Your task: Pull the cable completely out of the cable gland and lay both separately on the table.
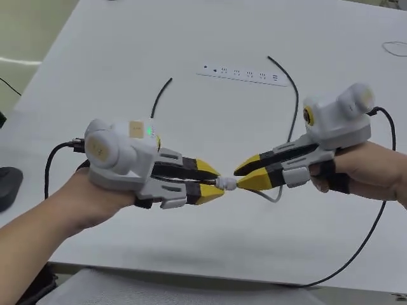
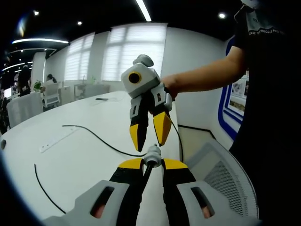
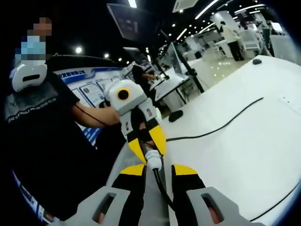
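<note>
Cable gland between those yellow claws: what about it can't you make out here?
- Head view: the cable gland is tiny, its ends covered by the left gripper and right gripper tips.
- Right gripper view: how much cable sits inside, hidden by the gland itself.
- Right gripper's grip: unclear from any view.

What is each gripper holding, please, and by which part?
Left gripper: the cable gland, pinched at its body by the jaws' tips. Right gripper: apparently the cable, just beside the gland.
</note>
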A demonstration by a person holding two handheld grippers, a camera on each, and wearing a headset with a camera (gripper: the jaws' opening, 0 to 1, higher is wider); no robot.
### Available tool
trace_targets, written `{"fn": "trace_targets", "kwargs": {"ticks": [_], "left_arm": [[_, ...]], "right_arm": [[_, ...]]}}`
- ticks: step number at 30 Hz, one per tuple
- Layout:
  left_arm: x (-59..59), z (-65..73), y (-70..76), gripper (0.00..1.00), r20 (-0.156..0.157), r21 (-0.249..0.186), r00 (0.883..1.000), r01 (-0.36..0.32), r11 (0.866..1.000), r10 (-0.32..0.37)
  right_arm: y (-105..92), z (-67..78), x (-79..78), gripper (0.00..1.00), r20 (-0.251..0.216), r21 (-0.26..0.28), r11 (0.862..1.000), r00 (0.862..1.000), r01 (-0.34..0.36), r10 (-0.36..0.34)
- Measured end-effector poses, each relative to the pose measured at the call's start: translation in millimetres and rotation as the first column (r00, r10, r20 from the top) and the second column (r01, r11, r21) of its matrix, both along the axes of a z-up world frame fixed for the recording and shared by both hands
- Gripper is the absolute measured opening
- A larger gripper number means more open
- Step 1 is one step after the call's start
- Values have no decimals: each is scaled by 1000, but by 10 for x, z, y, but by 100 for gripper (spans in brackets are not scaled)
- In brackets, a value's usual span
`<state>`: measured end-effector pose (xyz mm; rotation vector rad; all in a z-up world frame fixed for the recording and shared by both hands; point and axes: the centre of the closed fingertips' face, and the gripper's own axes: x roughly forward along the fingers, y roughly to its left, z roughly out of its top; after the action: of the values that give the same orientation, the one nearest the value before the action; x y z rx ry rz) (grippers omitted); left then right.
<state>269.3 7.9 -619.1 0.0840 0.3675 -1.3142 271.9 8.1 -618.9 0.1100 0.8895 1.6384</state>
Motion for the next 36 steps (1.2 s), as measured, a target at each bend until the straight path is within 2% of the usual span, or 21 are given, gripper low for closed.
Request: {"fn": "trace_targets", "kwargs": {"ticks": [3, 9, 18, 20, 22, 26, 27, 28, 29, 31, 32, 33, 36], "left_arm": [[-6, -22, 2, 15, 1, 14, 1000, 5, 1000, -5], [5, -46, -4, 15, -9, 18, 1000, 7, 1000, -7], [-12, -53, -24, 15, -5, 19, 1000, 24, 1000, -24], [-32, -64, -31, 15, -21, 22, 999, 30, 999, -29], [-42, -79, -39, 15, -19, 31, 999, 35, 999, -35], [-26, -86, -33, 15, -15, 32, 1000, 24, 999, -24], [-20, -88, -32, 15, -17, 30, 1000, 21, 999, -20], [-11, -94, -31, 15, -29, 27, 999, 14, 1000, -13], [-5, -101, -30, 15, -42, 23, 999, 9, 1000, -8], [12, -118, -23, 15, -63, 13, 998, -1, 1000, 2], [15, -122, -21, 15, -71, 10, 997, -3, 1000, 4], [10, -127, -24, 15, -92, 4, 996, -6, 1000, 7], [-1, -133, -20, 15, -104, -1, 995, -6, 1000, 6]], "right_arm": [[28, -1, -73, 16, -9, 2, 999, 999, -34, 34], [57, 1, -91, 9, -34, 21, 999, 999, -41, 42], [44, -31, -124, 9, -45, -1, 998, 997, -55, 55], [55, -49, -157, 9, -45, -10, 997, 997, -70, 70], [46, -69, -172, 9, -32, -21, 997, 996, -79, 79], [45, -76, -138, 8, 40, -31, 996, 996, -79, 80], [44, -84, -122, 8, 72, -36, 996, 994, -84, 86], [43, -94, -111, 8, 125, -48, 995, 987, -93, 98], [43, -99, -111, 7, 156, -59, 994, 982, -97, 105], [48, -113, -99, 7, 238, -87, 991, 964, -97, 115], [49, -118, -105, 7, 294, -102, 989, 947, -105, 131], [46, -124, -110, 7, 323, -117, 987, 936, -107, 139], [43, -137, -124, 7, 442, -158, 981, 881, -109, 169]]}}
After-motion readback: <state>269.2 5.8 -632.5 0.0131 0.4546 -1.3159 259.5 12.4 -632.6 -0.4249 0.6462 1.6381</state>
